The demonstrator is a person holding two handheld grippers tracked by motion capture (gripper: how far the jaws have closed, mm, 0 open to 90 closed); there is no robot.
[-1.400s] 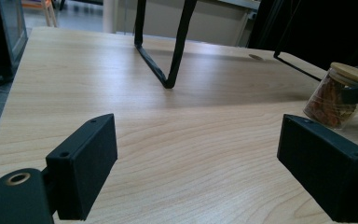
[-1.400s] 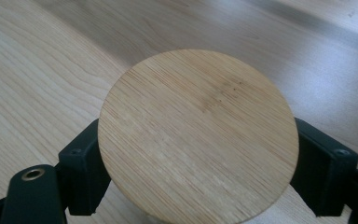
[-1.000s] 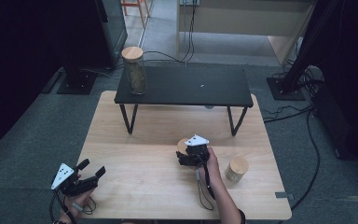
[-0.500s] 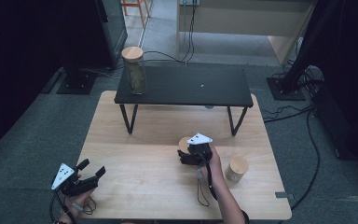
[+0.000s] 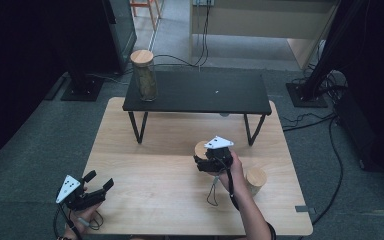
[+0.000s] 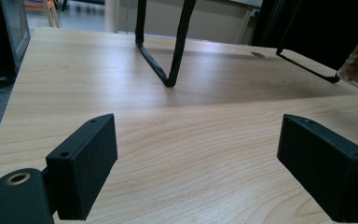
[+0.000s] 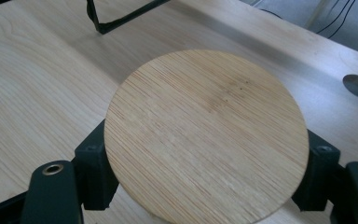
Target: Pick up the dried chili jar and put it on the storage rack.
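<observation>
Gripping the jar (image 5: 200, 149) below its bamboo lid (image 7: 206, 135) with our right gripper (image 5: 211, 159), we see the black shelf (image 5: 200, 92) at twelve o'clock, while our left gripper (image 5: 97, 189) idles open.

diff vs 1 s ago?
The right gripper, shut on the wooden-lidded jar, has lifted it slightly, shifting up the high view. The left gripper stayed open and still; the jar on the black shelf and the jar by the right forearm are unmoved.

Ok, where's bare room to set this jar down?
The black shelf is bare right of the tall jar. The table is bare between the left gripper and right gripper. It is crowded by the small jar.
</observation>
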